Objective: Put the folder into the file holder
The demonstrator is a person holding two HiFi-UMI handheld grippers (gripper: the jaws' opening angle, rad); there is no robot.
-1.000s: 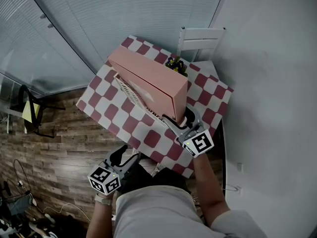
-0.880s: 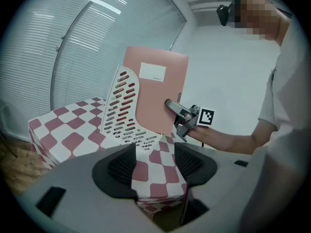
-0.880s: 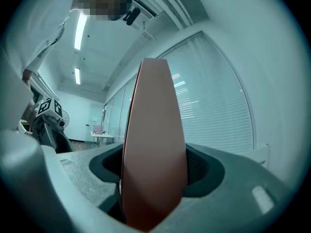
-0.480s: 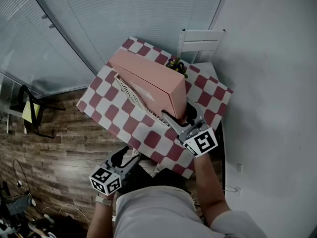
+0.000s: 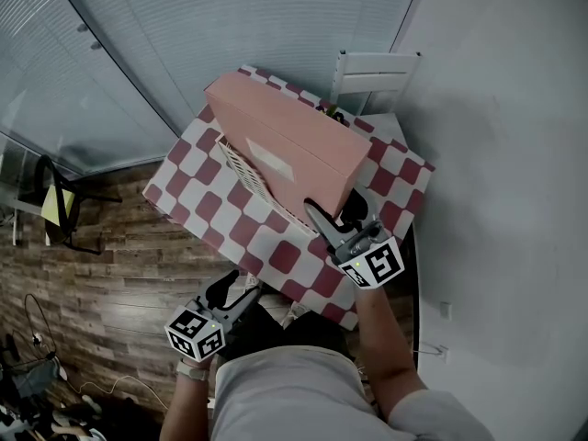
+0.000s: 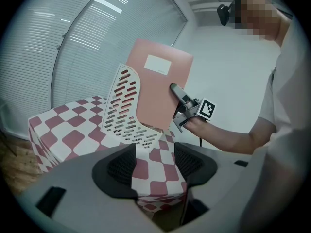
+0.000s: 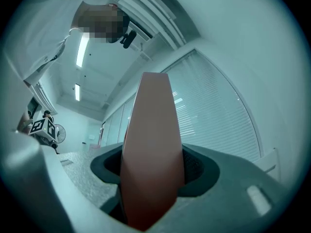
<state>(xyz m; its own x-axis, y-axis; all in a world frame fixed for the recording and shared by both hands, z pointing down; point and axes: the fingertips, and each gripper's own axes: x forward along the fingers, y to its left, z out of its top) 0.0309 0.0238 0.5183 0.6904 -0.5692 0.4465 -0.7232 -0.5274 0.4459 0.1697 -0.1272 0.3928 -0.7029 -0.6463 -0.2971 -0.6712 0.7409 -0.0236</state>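
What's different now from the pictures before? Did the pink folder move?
Yes. The right gripper lifted the pink folder and tipped it up steeper above the white file holder. Its jaws have just been closing tighter on the folder's near corner. The left gripper stayed by the edge of the table, open and empty. The file holder stayed where it was.

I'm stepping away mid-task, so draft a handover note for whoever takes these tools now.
Left tool: open, empty, held low off the near edge of the table.
Right tool: shut on the pink folder, jaws just been closing on it.
Folder: tilted up beside the white file holder; unclear whether its lower edge is inside.
Done: folder gripped.
Left: seat it in the holder, release.
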